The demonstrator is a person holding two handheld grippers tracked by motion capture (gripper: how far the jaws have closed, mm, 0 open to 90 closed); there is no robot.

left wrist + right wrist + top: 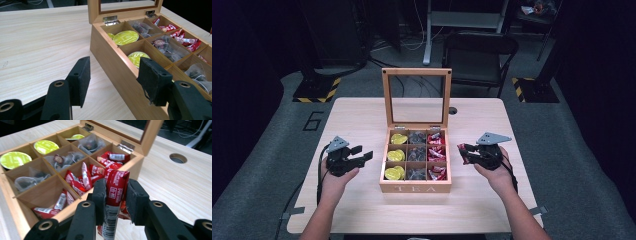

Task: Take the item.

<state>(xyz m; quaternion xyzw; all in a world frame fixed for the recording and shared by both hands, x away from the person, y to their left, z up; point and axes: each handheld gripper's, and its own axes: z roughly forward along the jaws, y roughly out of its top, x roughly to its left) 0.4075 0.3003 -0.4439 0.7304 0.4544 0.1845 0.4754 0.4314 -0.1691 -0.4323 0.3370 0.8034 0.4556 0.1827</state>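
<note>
Holding a red sachet [115,185] clamped between its pads, your right gripper [465,151] sits just right of the tea box [415,188], over the table [362,115]. The sachet stands roughly upright in the jaws, barcode end down, beside the box's right wall and outside it. Your left gripper [366,155] rests left of the box with jaws partly open and nothing between them. The lid [416,72] stands upright. Inside are 9 compartments: yellow pods [395,173] in the left column, clear bags [415,155] in the middle, more red sachets [436,154] on the right.
</note>
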